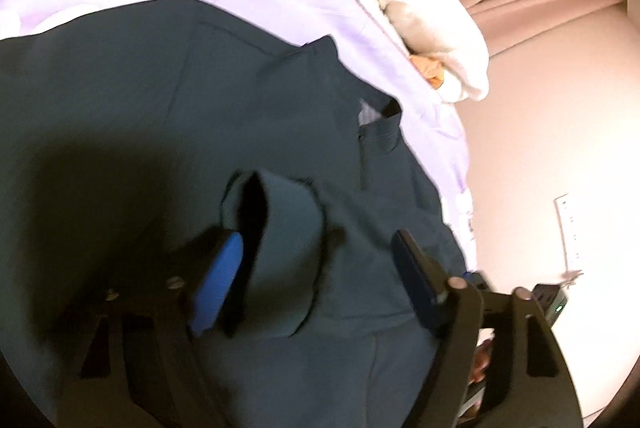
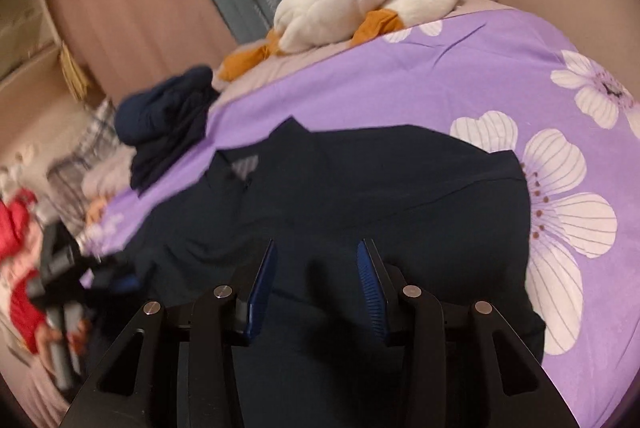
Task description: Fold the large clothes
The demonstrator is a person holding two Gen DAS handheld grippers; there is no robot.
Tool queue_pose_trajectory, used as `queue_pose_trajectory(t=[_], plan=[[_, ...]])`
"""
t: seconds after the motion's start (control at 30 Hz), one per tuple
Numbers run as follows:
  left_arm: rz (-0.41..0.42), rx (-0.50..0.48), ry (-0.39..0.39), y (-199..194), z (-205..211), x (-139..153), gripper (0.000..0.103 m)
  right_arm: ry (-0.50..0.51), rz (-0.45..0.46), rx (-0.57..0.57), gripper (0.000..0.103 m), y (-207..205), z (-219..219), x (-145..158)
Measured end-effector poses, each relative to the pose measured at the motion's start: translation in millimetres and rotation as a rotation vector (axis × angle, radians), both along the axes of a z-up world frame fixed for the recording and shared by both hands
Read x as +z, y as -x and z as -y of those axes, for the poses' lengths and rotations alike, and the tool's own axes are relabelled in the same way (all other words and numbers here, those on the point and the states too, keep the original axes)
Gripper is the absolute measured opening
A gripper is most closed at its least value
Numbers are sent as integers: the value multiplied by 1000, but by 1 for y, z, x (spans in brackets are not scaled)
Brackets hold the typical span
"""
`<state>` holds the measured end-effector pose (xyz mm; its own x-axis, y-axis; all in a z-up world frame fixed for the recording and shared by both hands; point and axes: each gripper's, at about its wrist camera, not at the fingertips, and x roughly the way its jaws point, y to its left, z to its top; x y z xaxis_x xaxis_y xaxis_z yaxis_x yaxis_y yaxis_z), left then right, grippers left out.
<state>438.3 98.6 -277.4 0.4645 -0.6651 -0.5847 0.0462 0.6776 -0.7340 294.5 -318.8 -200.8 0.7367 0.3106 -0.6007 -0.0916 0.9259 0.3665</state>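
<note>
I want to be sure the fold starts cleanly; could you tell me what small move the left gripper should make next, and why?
Probably close the left gripper on the sleeve cuff. The cuff of the dark garment already stands between its open jaws, beside one blue pad, but is not pinched. The right gripper hovers open over the same garment on the purple floral sheet, holding nothing.

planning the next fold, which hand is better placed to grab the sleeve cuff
Left. The cuff stands up between the left gripper's open fingers; the right gripper hovers open over flat fabric.
</note>
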Motion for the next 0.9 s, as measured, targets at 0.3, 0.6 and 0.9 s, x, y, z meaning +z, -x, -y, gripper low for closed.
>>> queue_pose_trajectory(t=[0.3,0.6,0.9], plan=[[-54,-8,64,-13,0,-20,8,8,-39,24,42,-7,-13,-13],[-48,-205,-51,42,3,-10,5,44,-40,38,42,3,-15,-5],[-61,-132,-142,23,-8,-7,6,172,-76,177,46,-27,-74,-8]])
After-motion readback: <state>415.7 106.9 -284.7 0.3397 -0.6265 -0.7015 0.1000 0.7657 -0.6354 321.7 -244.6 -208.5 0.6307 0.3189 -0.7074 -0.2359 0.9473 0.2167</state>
